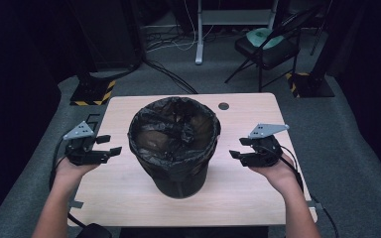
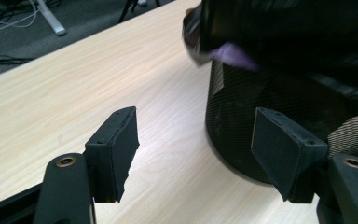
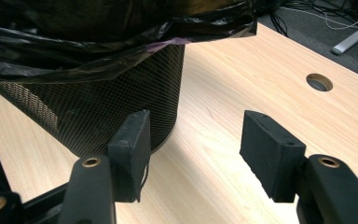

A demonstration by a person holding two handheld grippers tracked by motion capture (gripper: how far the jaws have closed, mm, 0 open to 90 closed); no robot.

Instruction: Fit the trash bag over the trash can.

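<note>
A black mesh waste bin point(image 1: 178, 168) stands upright near the middle of the table point(image 1: 129, 198). A black plastic liner bag point(image 1: 173, 131) is fitted inside it, with the bag's edge folded outward over the rim and hanging crumpled down the upper part of the mesh wall. In the left gripper view a small purple patch point(image 2: 235, 55) shows at the bag's folded edge; what it is cannot be told.

The left gripper point(image 1: 108, 145) is held above the table on the bin's left side, near it but not touching. Its jaws stand apart with nothing between them. In the left gripper view the bin's mesh wall point(image 2: 242, 116) lies beyond the jaw seen on the right.

The right gripper point(image 1: 239, 148) is held on the bin's right side, likewise near and clear of it. Its jaws are also spread and empty. In the right gripper view the bin point(image 3: 98, 112) lies behind the jaw seen on the left, with bare table surface between the jaws.

A round cable hole point(image 1: 223, 106) sits in the table near its far edge, right of the bin. Beyond the table, a folding chair point(image 1: 268, 47) stands on grey floor point(image 1: 357, 148), with loose cables point(image 1: 171, 74) lying nearby.
</note>
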